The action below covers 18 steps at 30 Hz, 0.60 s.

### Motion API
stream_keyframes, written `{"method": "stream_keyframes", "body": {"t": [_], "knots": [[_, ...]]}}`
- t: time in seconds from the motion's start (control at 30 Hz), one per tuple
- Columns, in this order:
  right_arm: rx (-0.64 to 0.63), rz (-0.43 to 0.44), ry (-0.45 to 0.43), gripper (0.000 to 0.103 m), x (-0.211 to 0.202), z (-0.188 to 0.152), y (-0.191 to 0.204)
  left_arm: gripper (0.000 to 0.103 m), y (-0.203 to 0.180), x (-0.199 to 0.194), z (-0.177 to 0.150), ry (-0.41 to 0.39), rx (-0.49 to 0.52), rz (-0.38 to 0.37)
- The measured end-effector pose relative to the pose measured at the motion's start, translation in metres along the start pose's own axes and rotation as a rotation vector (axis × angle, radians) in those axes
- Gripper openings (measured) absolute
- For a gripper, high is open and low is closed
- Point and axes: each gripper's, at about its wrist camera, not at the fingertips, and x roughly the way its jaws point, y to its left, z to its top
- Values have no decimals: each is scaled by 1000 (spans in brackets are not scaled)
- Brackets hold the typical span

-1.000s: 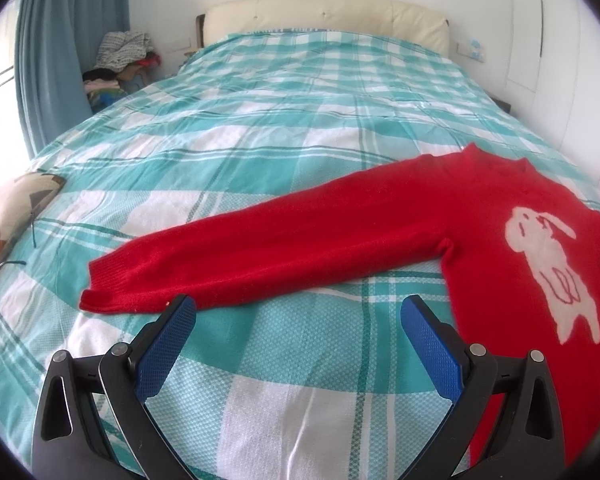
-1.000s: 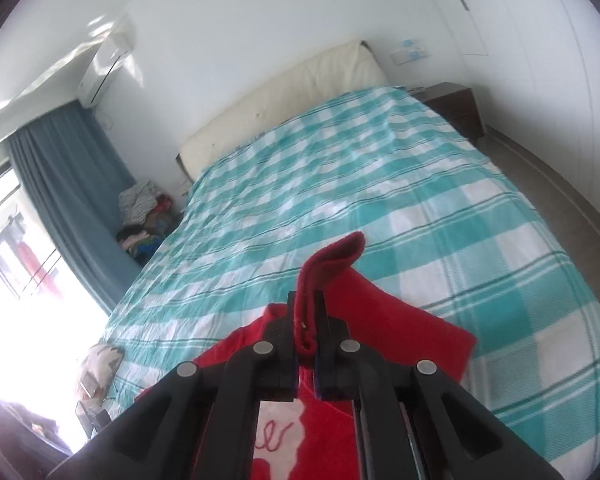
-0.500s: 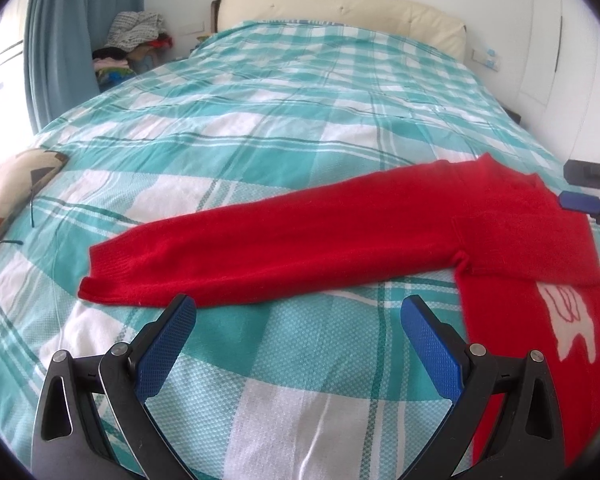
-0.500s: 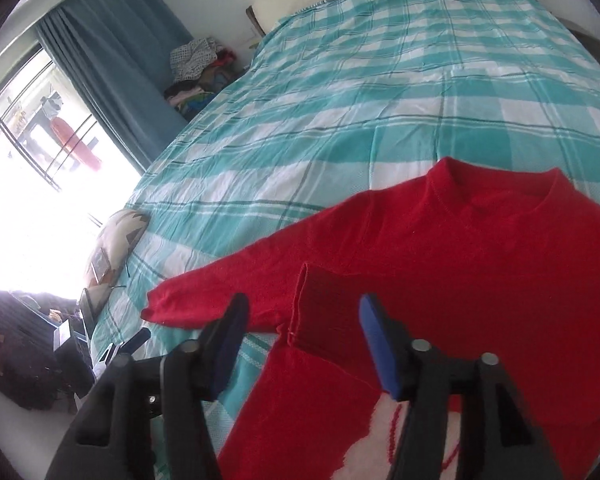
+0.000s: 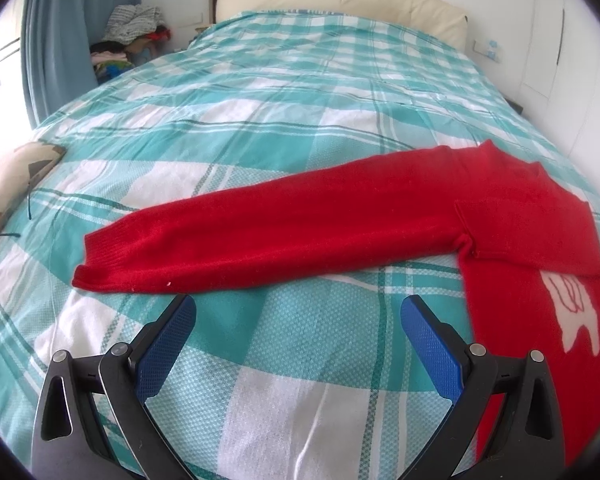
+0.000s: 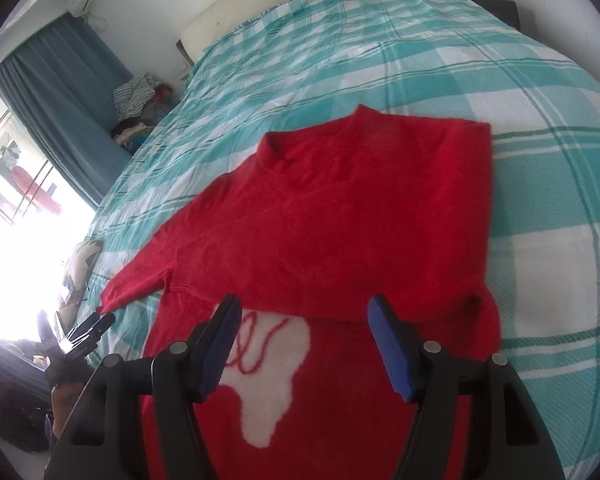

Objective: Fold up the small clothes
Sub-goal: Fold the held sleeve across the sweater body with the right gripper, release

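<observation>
My right claw (image 6: 300, 344) has just let go: a second ago it was pinched on the cuff of one sleeve and lifted above the bed; now its blue pads stand spread with nothing between them, low over the red sweater (image 6: 340, 208). The sleeve it carried now lies folded across the chest, its cuff edge (image 6: 188, 264) ending near the left armpit and covering the top of the white animal figure (image 6: 272, 392), which peeks out below the fold.

The sweater lies face up on the teal checked bed (image 5: 260, 128), collar toward the far headboard. In my left camera the other sleeve (image 5: 260, 236) reaches flat out to the left, its cuff (image 5: 100, 264) just beyond my left claw (image 5: 298, 344). That claw is spread wide and empty, hovering over bare bedspread near the cuff, touching nothing.

I judge the first sleeve fold done and reasonably square. The step ahead looks to be the left sleeve: pinch its cuff and lay it across the chest as well, then fold the body. The knit looks soft and fuzzy, so the folded sleeve may shift if I drag cloth across it.
</observation>
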Motion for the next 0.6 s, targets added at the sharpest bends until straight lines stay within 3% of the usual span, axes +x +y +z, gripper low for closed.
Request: {"method": "stream_keyframes", "body": {"t": [0.1, 0.2, 0.27, 0.4, 0.53, 0.6], "knots": [[-74, -157, -28, 65, -16, -17, -21, 103, -1, 2, -1, 5, 8, 8], [-220, -315, 11, 65, -11, -31, -30, 103, -2, 4, -2, 13, 9, 10], [-277, -366, 24, 65, -4, -34, -32, 103, -4, 6, -2, 19, 17, 12], [-341, -455, -46, 65, 7, -22, -28, 103, -10, 9, -6, 27, 50, 28], [-433, -674, -67, 65, 28, -14, -33, 103, -12, 11, -7, 37, 63, 32], [-367, -657, -61, 65, 28, -13, -52, 103, -12, 12, -6, 40, 59, 30]]}}
